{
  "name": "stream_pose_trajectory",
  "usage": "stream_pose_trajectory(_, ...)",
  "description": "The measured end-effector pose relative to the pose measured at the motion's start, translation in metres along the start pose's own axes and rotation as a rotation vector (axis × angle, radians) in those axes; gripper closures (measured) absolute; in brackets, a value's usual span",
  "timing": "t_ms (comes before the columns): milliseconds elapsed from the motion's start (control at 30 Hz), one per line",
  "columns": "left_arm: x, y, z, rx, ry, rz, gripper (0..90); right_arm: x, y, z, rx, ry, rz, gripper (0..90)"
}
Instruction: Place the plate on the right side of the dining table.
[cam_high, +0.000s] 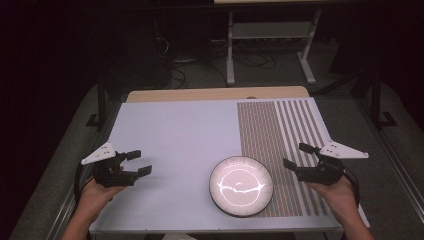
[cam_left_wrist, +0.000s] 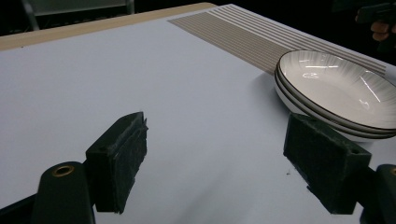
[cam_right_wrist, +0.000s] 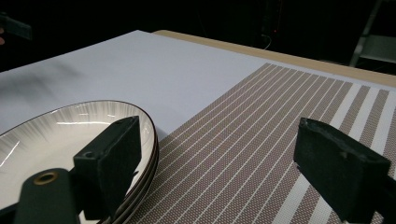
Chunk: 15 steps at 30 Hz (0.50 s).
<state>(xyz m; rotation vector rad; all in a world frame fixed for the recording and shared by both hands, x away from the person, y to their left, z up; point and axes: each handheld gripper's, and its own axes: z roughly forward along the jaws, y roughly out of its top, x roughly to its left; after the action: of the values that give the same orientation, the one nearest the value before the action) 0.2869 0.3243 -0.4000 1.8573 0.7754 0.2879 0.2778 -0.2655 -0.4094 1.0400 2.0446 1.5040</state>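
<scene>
A stack of shallow white plates (cam_high: 241, 186) with dark rims sits near the front edge of the table, half on the striped part of the mat. My left gripper (cam_high: 142, 162) hovers over the mat to the left of the stack, open and empty, with its jaws pointing toward the plates. My right gripper (cam_high: 294, 155) stands open and empty just right of the stack, above the stripes. In the left gripper view the plates (cam_left_wrist: 336, 91) lie ahead to the right of my left gripper (cam_left_wrist: 224, 163). The right gripper view has the plates (cam_right_wrist: 70, 135) behind the left jaw of my right gripper (cam_right_wrist: 224, 163).
A pale mat (cam_high: 175, 140) covers the table, with a brown striped band (cam_high: 280, 130) on its right side. A strip of wooden tabletop (cam_high: 200, 94) shows along the far edge. Beyond it, a metal table frame (cam_high: 270, 30) and cables stand on the dark floor.
</scene>
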Motion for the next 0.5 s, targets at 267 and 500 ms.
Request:
stream_pose_trajectory(267, 0.0014, 0.0002, 0.0003, 0.000, -0.008, -0.018, 22.1, -0.0008, -0.0007, 0.0005, 0.009, -0.009, -0.001, 15.3)
stream_pose_trajectory(500, -0.0001, 0.0013, 0.0011, 0.006, -0.020, -0.029, 23.3, -0.0019, -0.0012, -0.0008, 0.010, -0.012, 0.008, 16.7)
